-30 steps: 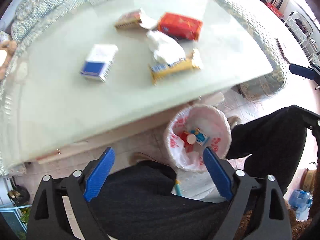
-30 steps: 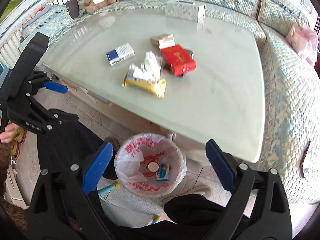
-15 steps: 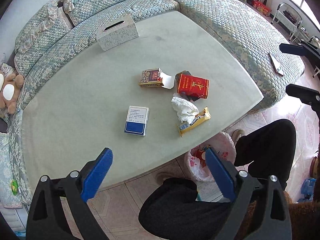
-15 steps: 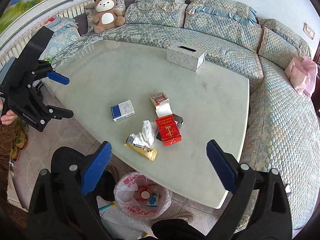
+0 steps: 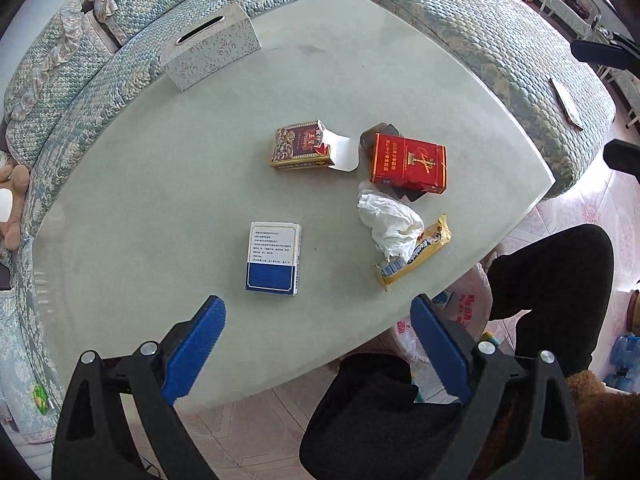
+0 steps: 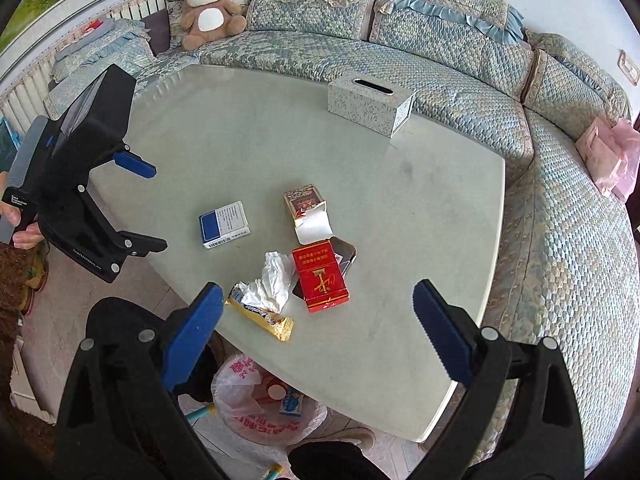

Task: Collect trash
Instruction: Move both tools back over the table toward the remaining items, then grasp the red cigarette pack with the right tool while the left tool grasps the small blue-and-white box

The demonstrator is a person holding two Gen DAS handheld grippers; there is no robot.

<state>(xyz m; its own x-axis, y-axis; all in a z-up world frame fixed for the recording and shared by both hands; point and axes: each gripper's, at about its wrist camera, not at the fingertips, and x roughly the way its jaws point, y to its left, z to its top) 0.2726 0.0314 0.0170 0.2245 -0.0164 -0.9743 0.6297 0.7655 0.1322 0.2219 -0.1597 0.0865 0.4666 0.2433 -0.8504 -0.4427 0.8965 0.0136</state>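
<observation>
On the pale table (image 5: 160, 184) lie a blue-and-white pack (image 5: 273, 258) (image 6: 224, 225), an open brown pack (image 5: 303, 150) (image 6: 307, 206), a red pack (image 5: 409, 163) (image 6: 320, 276), a crumpled white tissue (image 5: 390, 224) (image 6: 274, 280) and a gold snack wrapper (image 5: 416, 252) (image 6: 260, 317). A bin with a white plastic bag (image 6: 264, 410) (image 5: 468, 304) stands on the floor at the table's near edge, with trash inside. My left gripper (image 5: 318, 344) is open and empty above the near edge, also seen in the right wrist view (image 6: 140, 204). My right gripper (image 6: 318, 340) is open and empty above the bin.
A patterned tissue box (image 5: 210, 50) (image 6: 370, 102) stands at the table's far side. A curved blue-green sofa (image 6: 460, 68) wraps around the table, with a teddy bear (image 6: 210, 8) on it. The person's dark-clad legs (image 5: 552, 272) are beside the bin.
Both grippers have risen and pulled back from the bin, so the views now take in the whole table. Both stay open and empty.
</observation>
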